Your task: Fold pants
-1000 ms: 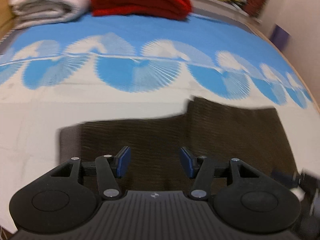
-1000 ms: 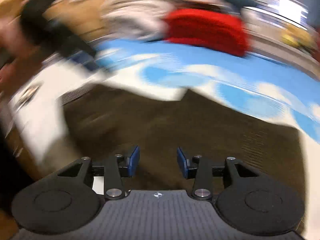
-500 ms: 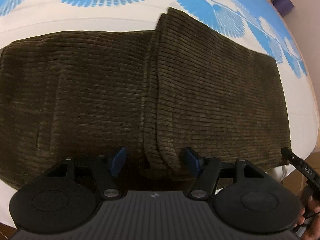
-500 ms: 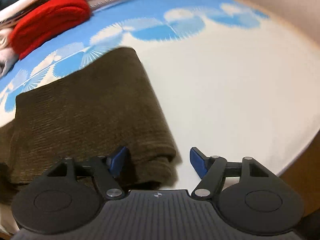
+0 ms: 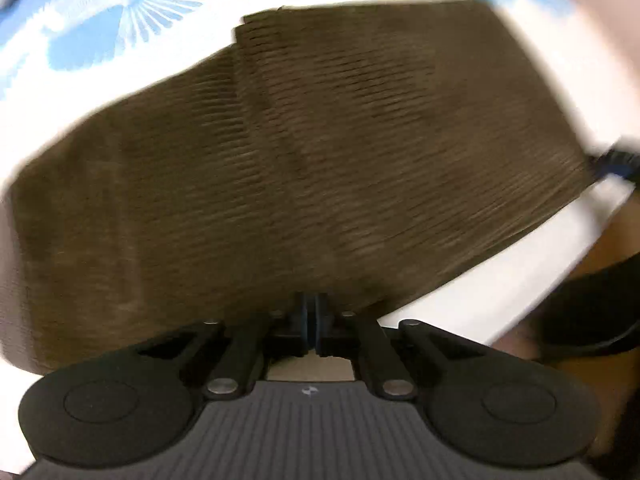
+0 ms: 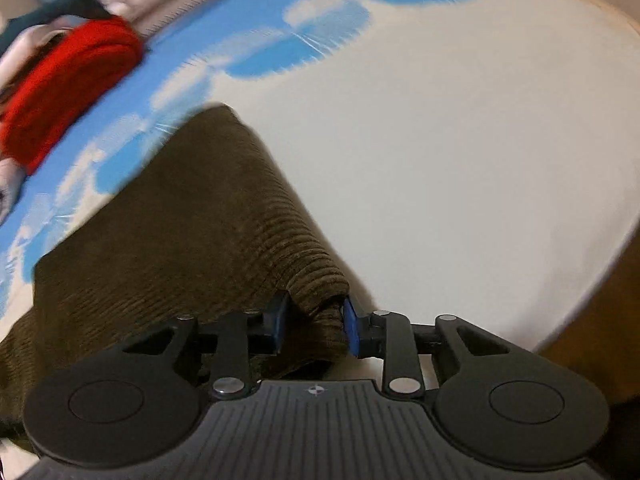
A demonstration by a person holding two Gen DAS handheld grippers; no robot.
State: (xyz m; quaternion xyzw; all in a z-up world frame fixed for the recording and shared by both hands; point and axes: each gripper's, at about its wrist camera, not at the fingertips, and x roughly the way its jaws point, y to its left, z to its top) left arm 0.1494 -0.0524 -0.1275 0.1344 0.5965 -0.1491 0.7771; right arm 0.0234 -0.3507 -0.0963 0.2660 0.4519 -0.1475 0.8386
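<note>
The brown corduroy pants (image 5: 320,168), already doubled over, lie on a white-and-blue bedspread (image 6: 460,128), with a red folded blanket (image 6: 68,88) beyond them. The left gripper (image 5: 311,322) has pinched fully closed at the pants' near edge; whether it caught cloth is unclear. The right gripper (image 6: 314,326), its jaws just closing, clamps a thick fold at the pants' near corner. Lifting both edges evenly should keep the next fold square.

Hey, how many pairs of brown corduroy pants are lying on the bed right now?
1: the pants lie partly folded across the bedspread, near its front edge. Other garments may be hidden outside these views.
</note>
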